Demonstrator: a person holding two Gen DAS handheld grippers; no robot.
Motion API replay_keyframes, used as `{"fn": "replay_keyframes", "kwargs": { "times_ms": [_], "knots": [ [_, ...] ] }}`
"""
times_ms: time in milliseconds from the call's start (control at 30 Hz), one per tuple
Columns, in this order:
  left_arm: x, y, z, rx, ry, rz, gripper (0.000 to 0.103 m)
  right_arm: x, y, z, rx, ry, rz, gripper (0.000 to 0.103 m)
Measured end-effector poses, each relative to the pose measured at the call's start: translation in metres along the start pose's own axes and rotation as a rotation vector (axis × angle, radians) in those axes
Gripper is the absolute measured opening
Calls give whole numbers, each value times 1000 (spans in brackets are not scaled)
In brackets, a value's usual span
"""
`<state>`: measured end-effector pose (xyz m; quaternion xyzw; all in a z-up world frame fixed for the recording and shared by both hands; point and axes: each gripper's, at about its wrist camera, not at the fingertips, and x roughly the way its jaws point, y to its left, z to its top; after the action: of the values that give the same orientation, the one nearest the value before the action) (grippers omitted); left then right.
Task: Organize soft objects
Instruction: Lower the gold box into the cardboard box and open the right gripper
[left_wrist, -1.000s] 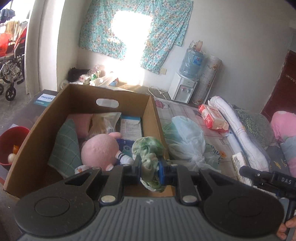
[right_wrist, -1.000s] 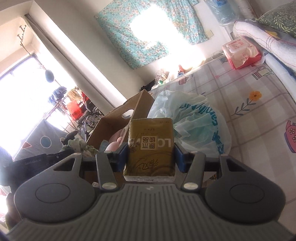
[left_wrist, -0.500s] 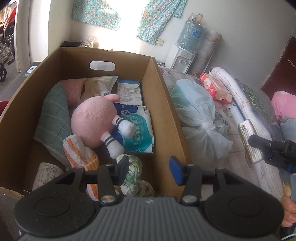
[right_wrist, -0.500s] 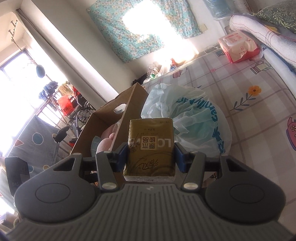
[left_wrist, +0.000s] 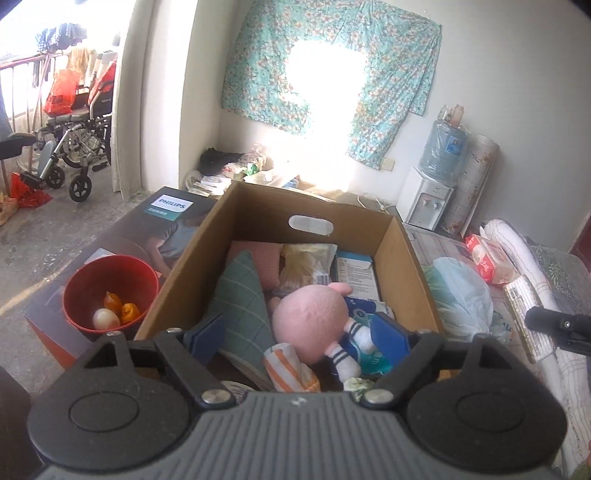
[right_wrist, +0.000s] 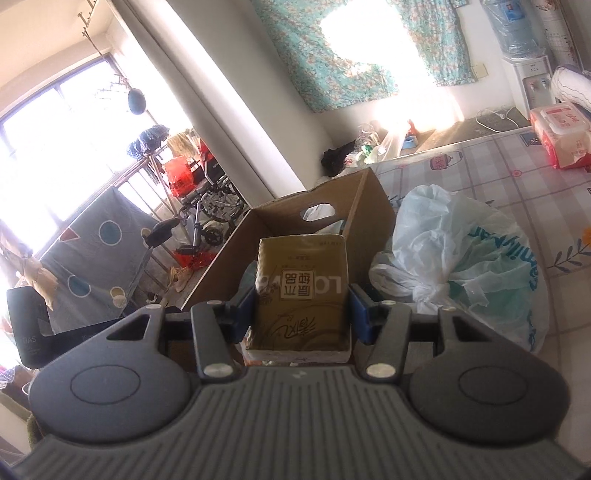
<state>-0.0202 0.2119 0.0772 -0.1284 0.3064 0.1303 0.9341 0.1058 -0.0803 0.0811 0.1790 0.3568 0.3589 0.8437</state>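
Over box (right_wrist: 284, 236), golden, possibly tissue pack (right_wrist: 301, 291)

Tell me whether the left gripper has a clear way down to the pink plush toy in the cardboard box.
Probably yes. The left gripper is open and empty above the open cardboard box, and the pink plush toy lies on top, uncovered. The green checked cushion only crowds its left side.

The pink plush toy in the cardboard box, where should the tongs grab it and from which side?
Probably its round pink head, taken from above. The pink plush toy lies on top of the packs in the cardboard box, and its head is the largest exposed soft part. The box walls block a sideways approach. Its small striped legs would give a poorer hold.
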Motion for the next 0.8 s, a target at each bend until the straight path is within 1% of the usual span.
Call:
{"fn": "replay_keyframes", "kwargs": {
  "times_ms": [100,233,367,467,567,700,800],
  "knots": [
    [-11,11,1,1,-36,61,95,21,22,3,-45,51,44,52],
    [-22,24,3,15,-71,130,97,50,47,3,-103,130,69,52],
    [-30,39,7,-13,-96,166,98,84,70,2,-112,226,116,52],
    [-36,52,10,-46,-112,186,98,119,88,2,-86,306,162,52],
    [-43,65,12,-79,-127,206,98,163,104,2,-18,388,198,52],
    [-49,77,10,-96,-131,241,98,218,118,-7,69,459,170,54],
    [-49,82,7,-103,-119,263,98,250,122,-25,148,530,177,63]
  ]
}}
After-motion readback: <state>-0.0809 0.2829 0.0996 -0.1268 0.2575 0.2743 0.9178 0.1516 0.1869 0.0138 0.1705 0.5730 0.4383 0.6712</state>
